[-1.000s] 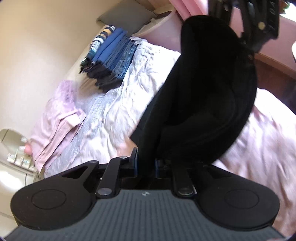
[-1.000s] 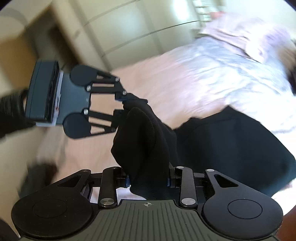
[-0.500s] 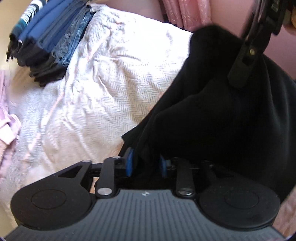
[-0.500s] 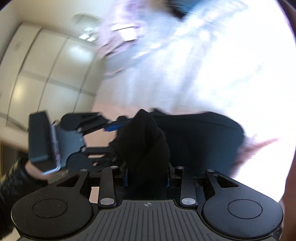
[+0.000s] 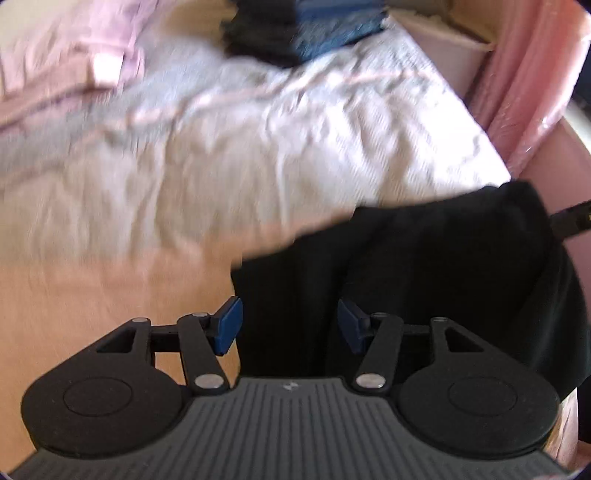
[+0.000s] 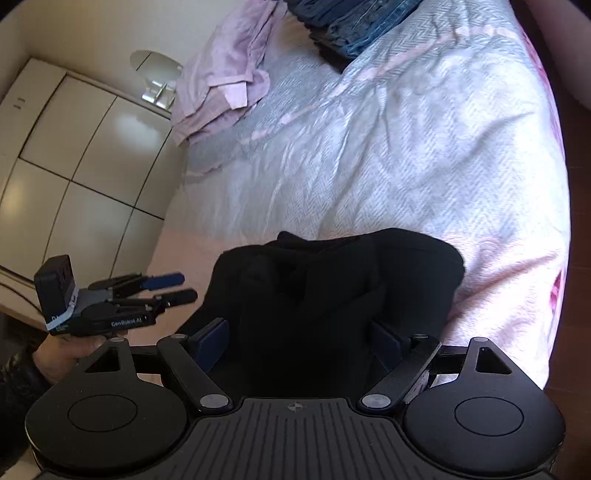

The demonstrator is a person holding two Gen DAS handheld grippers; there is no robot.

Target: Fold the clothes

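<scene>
A black garment [image 5: 424, 266] lies bunched on the bed near its front edge, and it fills the low middle of the right wrist view [image 6: 332, 280]. My left gripper [image 5: 290, 325] points steeply down at the garment's left edge. Its jaws are opening, and its blue pads [image 5: 229, 325] stand clear of the cloth that shows between them. In the right wrist view the left gripper [image 6: 179, 287] hangs just left of the garment. My right gripper [image 6: 297, 341] is spreading wide, with the black cloth between its pads [image 6: 208, 341] but not pressed.
A stack of folded blue and dark clothes [image 6: 354, 29] sits at the far end of the white bedcover [image 6: 406, 147]. A crumpled pink garment [image 6: 225, 74] lies at the far left. Cream wardrobe doors [image 6: 74, 147] stand left of the bed. A pink curtain [image 5: 528, 74] hangs on the right.
Both grippers came down to the bed with the black garment pinched in them, rolled, then let go. The garment, held up before, now rests in a heap on the bedcover.
</scene>
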